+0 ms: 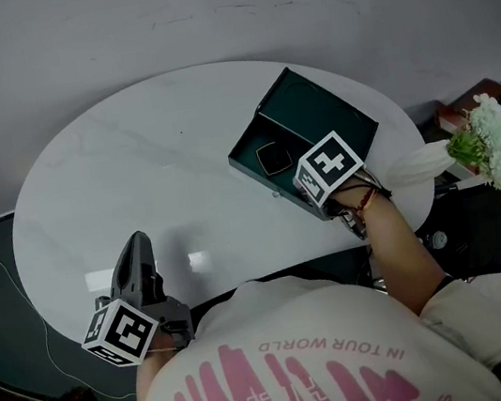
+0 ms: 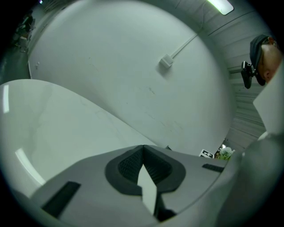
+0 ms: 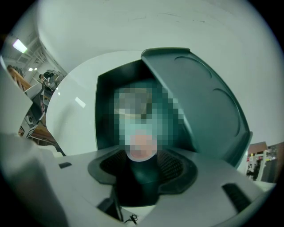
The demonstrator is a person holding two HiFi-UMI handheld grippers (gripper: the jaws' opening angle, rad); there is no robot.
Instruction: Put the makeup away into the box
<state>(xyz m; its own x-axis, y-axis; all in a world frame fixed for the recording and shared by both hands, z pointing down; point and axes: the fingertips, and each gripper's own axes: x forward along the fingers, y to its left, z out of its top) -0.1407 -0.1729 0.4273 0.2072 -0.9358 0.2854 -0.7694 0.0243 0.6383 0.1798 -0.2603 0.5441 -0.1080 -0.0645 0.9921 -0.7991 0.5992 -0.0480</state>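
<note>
A dark green box (image 1: 250, 168) stands open on the right side of the white oval table (image 1: 129, 158), its lid (image 1: 325, 106) tipped back to the right. A black compact (image 1: 272, 156) lies inside. My right gripper (image 1: 316, 195) points straight down over the box's near corner. In the right gripper view its pads (image 3: 175, 166) are shut on a dark glossy makeup case (image 3: 142, 181), above the box's inside (image 3: 104, 111); a mosaic patch hides the case's top. My left gripper (image 1: 138, 240) rests at the table's front left, shut and empty, its pads (image 2: 128, 164) meeting at the tip.
White flowers (image 1: 489, 138) and a white paper wrap (image 1: 420, 163) sit just off the table's right edge. A thin cable (image 1: 8, 283) runs over the dark floor at left. The person's printed shirt (image 1: 307, 366) fills the bottom of the head view.
</note>
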